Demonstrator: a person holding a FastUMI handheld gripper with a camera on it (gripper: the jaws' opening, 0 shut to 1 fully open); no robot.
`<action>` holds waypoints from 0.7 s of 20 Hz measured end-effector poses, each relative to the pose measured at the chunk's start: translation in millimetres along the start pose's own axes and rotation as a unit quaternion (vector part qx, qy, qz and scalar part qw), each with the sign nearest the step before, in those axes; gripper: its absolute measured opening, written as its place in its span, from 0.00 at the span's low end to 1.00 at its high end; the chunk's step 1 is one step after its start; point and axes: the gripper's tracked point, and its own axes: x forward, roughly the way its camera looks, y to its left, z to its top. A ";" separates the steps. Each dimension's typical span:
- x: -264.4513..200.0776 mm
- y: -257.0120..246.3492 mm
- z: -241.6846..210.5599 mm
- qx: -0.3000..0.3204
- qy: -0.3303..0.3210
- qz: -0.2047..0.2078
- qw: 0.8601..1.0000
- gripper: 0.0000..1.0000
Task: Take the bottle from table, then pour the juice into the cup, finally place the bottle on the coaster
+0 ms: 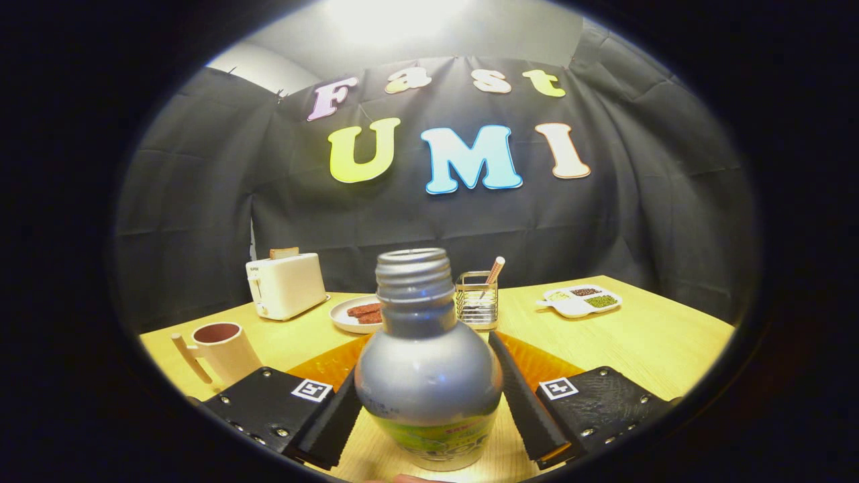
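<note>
A hand-held gripper [429, 402] pinches an upright, uncapped silver plastic juice bottle [428, 376] between both fingers above the light wooden surface [644, 349], so pouring seemingly comes next, toward the beige handled cup [225, 349] at ten o'clock.

bottle [428, 376]: base cut off below; label print blurred
orange mat [537, 365]: middle hidden behind the bottle
plate [349, 315]: right part hidden by the bottle neck
divided dish [580, 302]: contents too small to tell
</note>
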 end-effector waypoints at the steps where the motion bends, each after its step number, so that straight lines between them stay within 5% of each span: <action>1: 0.4 -0.9 -1.5 0.003 0.001 -0.001 1.000 0.97; 6: 4.6 4.4 -8.8 0.002 0.007 0.005 1.000 0.97; 8: 1.6 2.0 -8.0 -0.003 0.006 0.002 1.000 0.86; 14: 6.5 -0.9 5.8 -0.055 0.013 -0.026 0.998 0.83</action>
